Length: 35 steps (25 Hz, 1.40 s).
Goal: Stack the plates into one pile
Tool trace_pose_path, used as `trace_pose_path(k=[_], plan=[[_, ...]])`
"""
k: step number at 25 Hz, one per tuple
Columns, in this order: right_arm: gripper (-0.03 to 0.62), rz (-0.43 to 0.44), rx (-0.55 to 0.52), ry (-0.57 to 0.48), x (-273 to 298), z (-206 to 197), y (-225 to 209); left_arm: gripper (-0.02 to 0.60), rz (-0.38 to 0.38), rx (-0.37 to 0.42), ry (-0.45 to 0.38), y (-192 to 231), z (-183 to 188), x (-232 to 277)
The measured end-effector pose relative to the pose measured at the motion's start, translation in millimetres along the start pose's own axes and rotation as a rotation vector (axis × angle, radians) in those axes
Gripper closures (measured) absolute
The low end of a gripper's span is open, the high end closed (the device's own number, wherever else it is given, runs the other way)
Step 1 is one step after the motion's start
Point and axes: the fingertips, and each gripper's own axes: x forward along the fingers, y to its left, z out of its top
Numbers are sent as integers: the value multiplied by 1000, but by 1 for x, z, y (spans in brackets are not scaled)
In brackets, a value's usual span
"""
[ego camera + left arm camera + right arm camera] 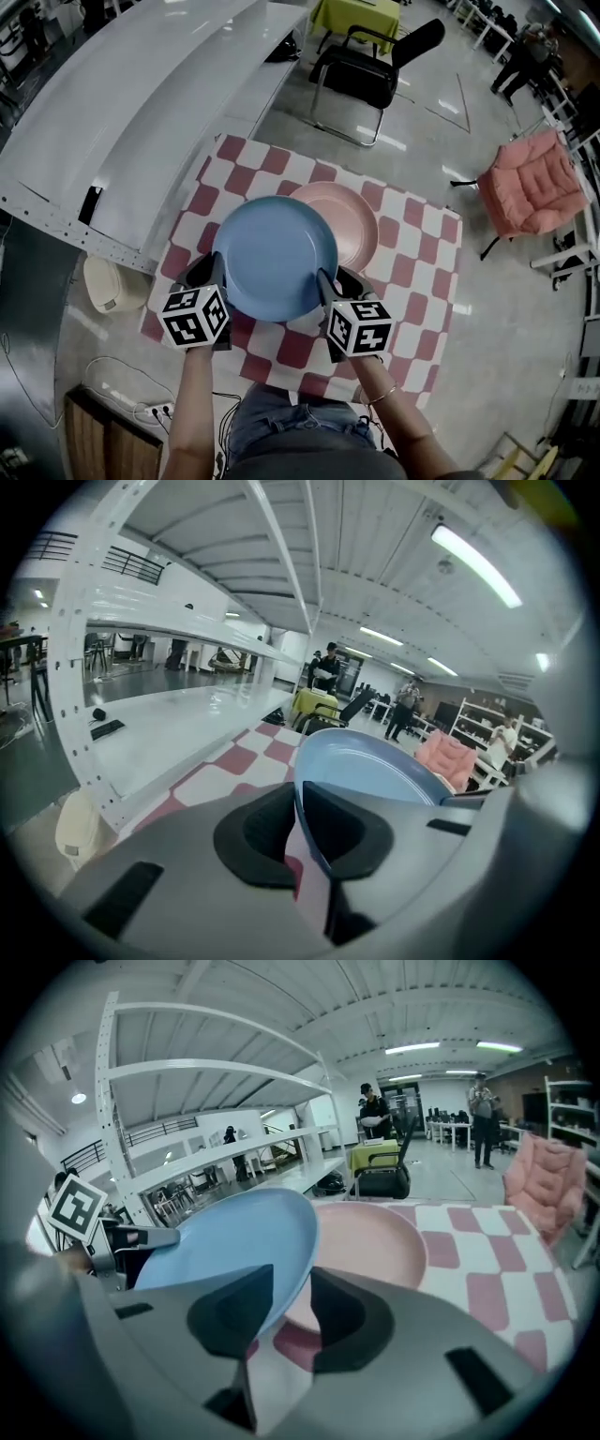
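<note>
Red-checked tabletop [417, 272] is seen below; the blue plate [275, 258] is clamped at opposite rims by the left hand-held gripper [212, 274] and right hand-held gripper [329, 282], partly over the pink plate [354, 217].

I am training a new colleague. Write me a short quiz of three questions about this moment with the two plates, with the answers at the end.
1. True or false: only one gripper holds the blue plate.
2. Which thing lies on the checked cloth, partly hidden behind the blue plate in the head view? A. a bowl B. the pink plate C. a cup
3. Fill in the gap: the left gripper and the right gripper each clamp the blue plate by its ____.
Key: 1 false; 2 B; 3 rim.
</note>
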Motion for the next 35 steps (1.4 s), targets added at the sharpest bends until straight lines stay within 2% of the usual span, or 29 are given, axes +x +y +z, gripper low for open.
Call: trace_pose_path(k=[8, 15, 25, 35], plan=[[471, -120, 55, -26, -24, 4, -67, 541, -124, 77, 43, -69, 3, 46], [471, -204, 91, -28, -30, -1, -104, 540, -194, 110, 69, -104, 1, 74], [471, -275, 108, -32, -20, 3, -130, 532, -237, 145, 102, -120, -1, 105], [471, -314, 100, -7, 0, 1, -141, 529, -225, 153, 123, -116, -7, 124]])
